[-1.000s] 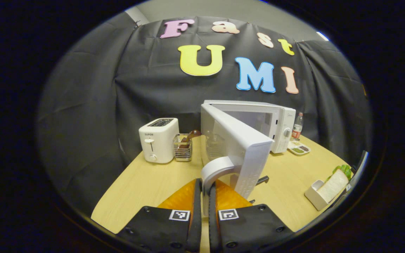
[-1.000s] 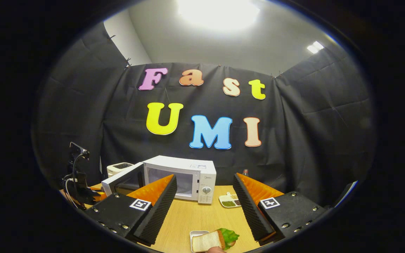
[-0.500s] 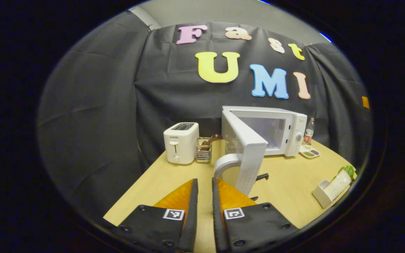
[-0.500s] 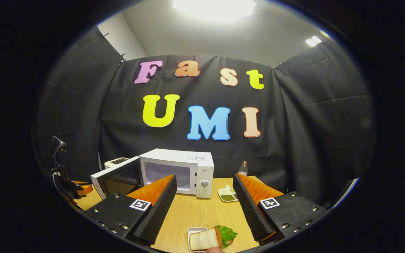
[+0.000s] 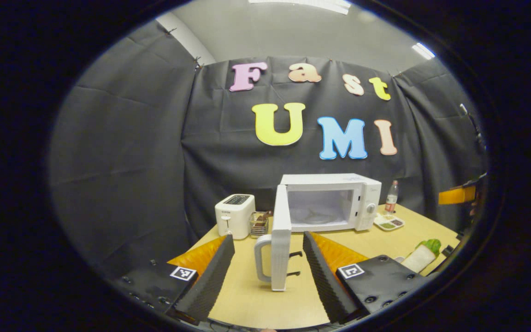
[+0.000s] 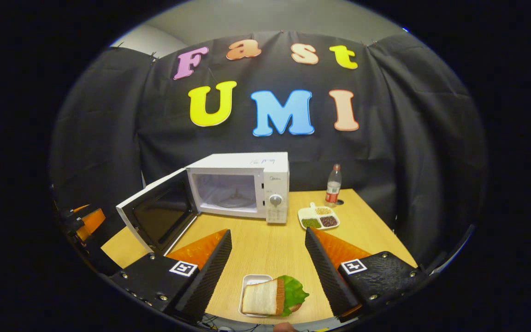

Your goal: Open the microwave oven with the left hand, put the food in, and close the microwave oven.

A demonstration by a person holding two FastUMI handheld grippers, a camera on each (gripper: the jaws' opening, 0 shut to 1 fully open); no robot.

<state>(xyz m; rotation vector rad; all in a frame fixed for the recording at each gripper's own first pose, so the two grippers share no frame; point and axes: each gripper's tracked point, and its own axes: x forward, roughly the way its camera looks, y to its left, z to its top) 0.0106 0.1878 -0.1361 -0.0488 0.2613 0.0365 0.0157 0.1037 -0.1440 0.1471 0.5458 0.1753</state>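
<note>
Released, left gripper point(image 5: 268, 272) jaws now wide behind door handle point(image 5: 261, 257)

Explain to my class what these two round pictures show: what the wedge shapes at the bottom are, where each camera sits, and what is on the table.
A person holds a two-finger gripper in each hand, and each carries a camera looking along its own fingers. The wedges low in each picture are those jaws. In the left gripper view, the left gripper is open, the door handle between its fingers but apart from them. In the right gripper view, the right gripper is open above a sandwich in a small tray.

On the wooden table stand a white microwave with its door swung open, a bottle and a divided dish; a toaster stands to the microwave's left. Nothing is held.
</note>
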